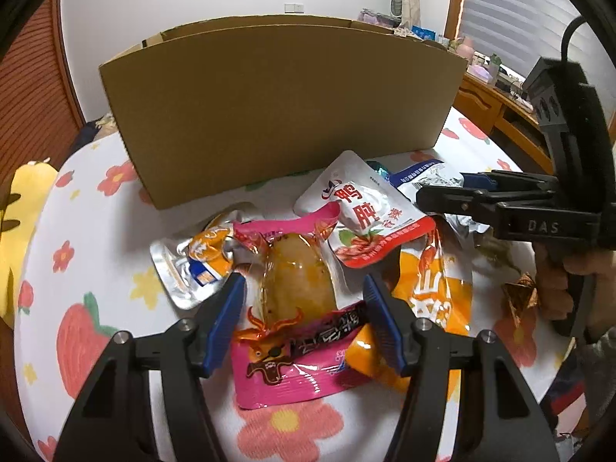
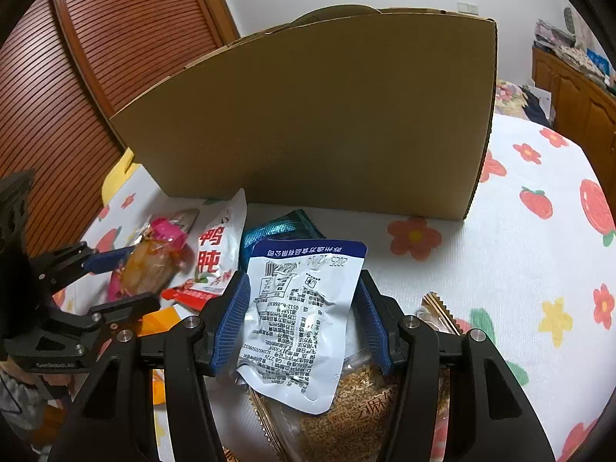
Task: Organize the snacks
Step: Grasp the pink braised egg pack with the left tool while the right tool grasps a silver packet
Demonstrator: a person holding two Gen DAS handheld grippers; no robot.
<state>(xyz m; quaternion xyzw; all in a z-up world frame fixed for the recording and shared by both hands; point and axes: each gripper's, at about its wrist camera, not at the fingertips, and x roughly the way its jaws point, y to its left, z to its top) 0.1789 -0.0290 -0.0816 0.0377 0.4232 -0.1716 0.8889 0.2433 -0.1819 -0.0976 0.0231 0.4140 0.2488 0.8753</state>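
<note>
Both grippers sit low over a snack pile on the flower-print cloth (image 1: 96, 346), with the cardboard box (image 1: 277, 115) standing upright just beyond the pile at the far side. Left gripper (image 1: 304, 296): jaws apart, blue pads on either side of the pink packet (image 1: 296, 369), whose clear window shows a yellowish piece of food; whether the pads touch the wrapper cannot be told. Left of that packet lies a silver-and-orange pouch (image 1: 192, 269); on the right is a larger orange pack (image 1: 435, 288), and overlapping the pink packet's far right corner is a white-and-red pouch (image 1: 365, 215). Right gripper (image 2: 302, 308): jaws apart, straddling the white-and-blue pouch (image 2: 304, 319), which lies printed side up across a clear sesame snack bag (image 2: 346, 412); actual pad contact is not resolvable. A teal wrapper (image 2: 277, 227) lies just beyond the white-and-blue pouch, near the box wall. In the left wrist view the right gripper enters from the right edge, and a crumpled gold wrapper (image 1: 519, 296) lies on the cloth near it.
</note>
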